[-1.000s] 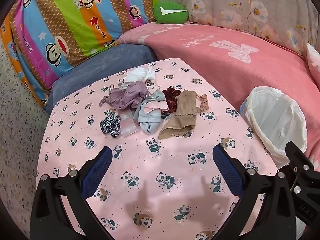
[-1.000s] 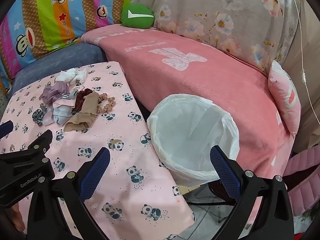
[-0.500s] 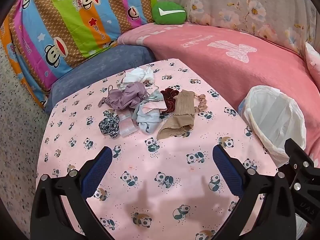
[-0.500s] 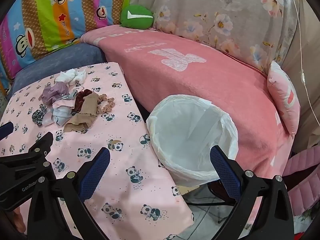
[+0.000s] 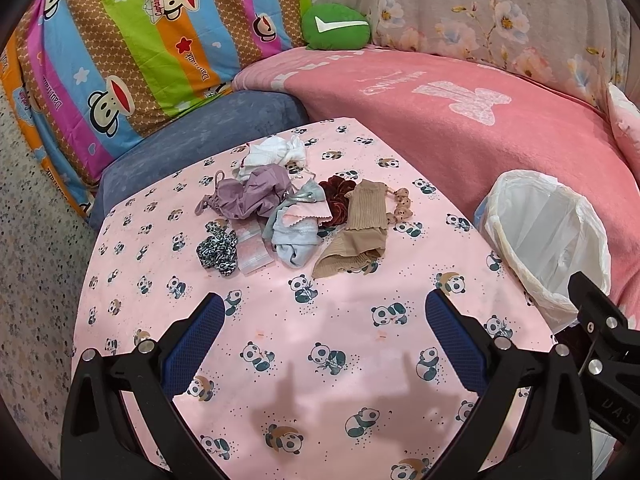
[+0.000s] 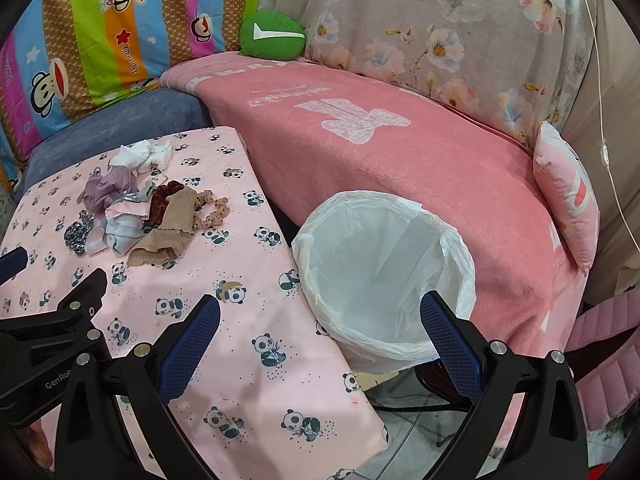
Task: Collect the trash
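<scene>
Left wrist view: left gripper [image 5: 325, 312] spread wide, empty, over panda-print cloth [image 5: 304, 344]. Just ahead, small heap of trash [image 5: 292, 216], apart from the fingertips. Right wrist view: right gripper [image 6: 319, 314] likewise splayed, empty; lined bin [image 6: 384, 276] straight ahead, heap far off left.

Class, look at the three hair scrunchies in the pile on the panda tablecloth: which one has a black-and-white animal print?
The leopard-print scrunchie at the pile's left edge, beside a clear zip bag. The other two are plain dark red velvet and tan.
</scene>
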{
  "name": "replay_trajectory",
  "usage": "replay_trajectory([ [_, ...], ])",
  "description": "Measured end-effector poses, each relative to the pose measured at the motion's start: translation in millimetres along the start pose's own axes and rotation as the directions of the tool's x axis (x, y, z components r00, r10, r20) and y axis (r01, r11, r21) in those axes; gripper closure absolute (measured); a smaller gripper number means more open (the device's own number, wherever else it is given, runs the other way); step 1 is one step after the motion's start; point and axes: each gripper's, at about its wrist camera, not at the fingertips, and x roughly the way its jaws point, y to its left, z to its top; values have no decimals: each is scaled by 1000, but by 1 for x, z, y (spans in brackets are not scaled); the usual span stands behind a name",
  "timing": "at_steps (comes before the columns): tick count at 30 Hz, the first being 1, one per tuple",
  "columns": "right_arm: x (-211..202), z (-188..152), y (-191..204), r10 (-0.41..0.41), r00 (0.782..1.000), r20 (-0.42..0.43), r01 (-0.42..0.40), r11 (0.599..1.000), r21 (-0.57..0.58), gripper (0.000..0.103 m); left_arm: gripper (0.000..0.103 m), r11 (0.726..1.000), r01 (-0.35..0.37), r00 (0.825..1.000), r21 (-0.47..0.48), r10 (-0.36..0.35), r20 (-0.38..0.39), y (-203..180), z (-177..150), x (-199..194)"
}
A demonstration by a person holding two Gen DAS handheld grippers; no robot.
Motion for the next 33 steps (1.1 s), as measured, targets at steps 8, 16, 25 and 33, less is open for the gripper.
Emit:
replay_trajectory([
  [8, -2, 2, -3, -6, 1000, 3, 6, 1000, 3, 5, 7, 1000, -2, 1000, 2, 2, 4, 0, 1, -2],
  [16, -2, 3, -3, -9, 1000, 9, 9, 1000, 4, 5, 7, 1000, -1, 1000, 6, 1, 7, -1, 1, -3],
  [25, -2, 2, -3, -10, 1000, 13, 10, 1000, 5, 5, 7, 1000, -2, 1000, 6, 2, 8, -1, 1, -3],
  [33, -3, 3, -2, -13, 1000, 16, 13, 1000, 5, 5, 7, 1000, -1, 1000, 7, 1, 9, -2, 2, -3],
])
